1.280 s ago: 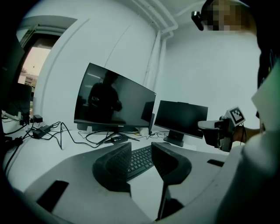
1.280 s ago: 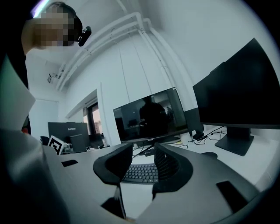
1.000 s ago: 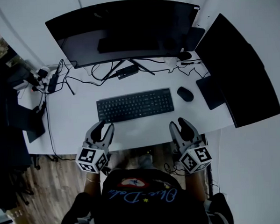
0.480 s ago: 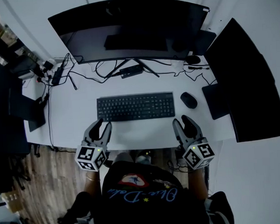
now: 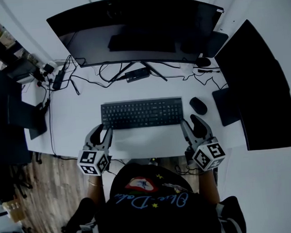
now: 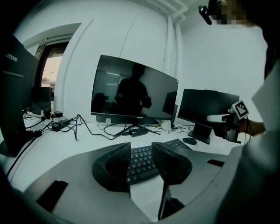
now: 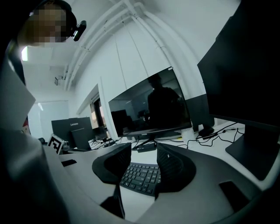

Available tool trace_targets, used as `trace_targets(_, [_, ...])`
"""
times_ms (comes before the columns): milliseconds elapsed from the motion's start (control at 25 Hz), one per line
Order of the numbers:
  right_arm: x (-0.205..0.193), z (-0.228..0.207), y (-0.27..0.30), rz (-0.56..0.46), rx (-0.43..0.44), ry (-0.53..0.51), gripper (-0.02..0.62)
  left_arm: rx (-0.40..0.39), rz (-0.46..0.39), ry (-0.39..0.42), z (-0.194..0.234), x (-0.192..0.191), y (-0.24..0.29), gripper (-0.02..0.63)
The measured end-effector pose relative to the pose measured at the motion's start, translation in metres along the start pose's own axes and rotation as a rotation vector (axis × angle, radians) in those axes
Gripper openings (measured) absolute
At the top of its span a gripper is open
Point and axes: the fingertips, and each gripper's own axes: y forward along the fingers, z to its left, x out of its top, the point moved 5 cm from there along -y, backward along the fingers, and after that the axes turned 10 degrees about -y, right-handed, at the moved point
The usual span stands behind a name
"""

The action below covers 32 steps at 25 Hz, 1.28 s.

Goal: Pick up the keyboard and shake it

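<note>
White desk (image 5: 151,140) with keyboard (image 5: 141,113). Left gripper (image 5: 104,130) and right gripper (image 5: 190,122) at keyboard's near corners, jaws apart and empty, right pair just widening, presumably for gripping both ends.

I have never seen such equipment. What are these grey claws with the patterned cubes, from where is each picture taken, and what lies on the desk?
There is no robot here. A person holds a two-jaw hand tool in each hand: the left gripper and the right gripper. The patterned cubes are part of these tools.

The head view comes from a camera on the person's head, looking down. The two gripper views come from a camera riding on each tool, looking along its jaws.

On the white desk lie a black keyboard and a mouse. Behind them stands a curved monitor, and a second monitor stands at the right.

Nothing is held. Both grippers are open, one near each end of the keyboard, which lies flat. The right gripper's jaws have just been opening, with nothing pressed between them.
</note>
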Motion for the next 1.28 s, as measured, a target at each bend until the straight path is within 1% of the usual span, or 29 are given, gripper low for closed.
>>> trace_targets(80, [0.002,-0.005,0.0,-0.001,-0.014,0.013,0.163,0.017,0.024,-0.012,0.011,-0.004,0.011,0.132])
trace_targets(280, [-0.006,-0.015,0.005,0.037,-0.035,0.036,0.163,0.061,0.082,-0.047,0.038,-0.011,0.034,0.135])
trace_targets(400, [-0.009,-0.017,0.008,0.056,-0.037,0.048,0.163,0.082,0.15,-0.066,0.058,-0.019,0.048,0.138])
trace_targets(480, [-0.01,-0.017,0.011,0.066,-0.029,0.045,0.163,0.083,0.203,-0.089,0.071,-0.023,0.057,0.167])
trace_targets(520, [-0.01,-0.016,0.012,0.068,-0.021,0.039,0.166,0.086,0.219,-0.099,0.076,-0.024,0.06,0.17])
trace_targets(720, [-0.011,-0.013,0.021,0.079,-0.001,0.035,0.17,0.12,0.244,-0.141,0.101,-0.025,0.078,0.172])
trace_targets(800, [-0.011,-0.012,0.024,0.084,-0.003,0.039,0.17,0.101,0.264,-0.174,0.106,-0.025,0.086,0.177])
trace_targets(920, [-0.012,-0.01,0.027,0.09,-0.007,0.04,0.169,0.034,0.308,-0.229,0.111,-0.03,0.1,0.184])
trace_targets(1000, [-0.013,-0.01,0.028,0.096,-0.013,0.044,0.169,0.008,0.336,-0.248,0.115,-0.032,0.108,0.186])
trace_targets(1160, [-0.014,-0.012,0.029,0.113,-0.025,0.048,0.17,0.02,0.379,-0.252,0.121,-0.035,0.117,0.192])
trace_targets(1280, [-0.012,-0.014,0.032,0.118,-0.029,0.049,0.17,0.007,0.393,-0.274,0.123,-0.036,0.121,0.196])
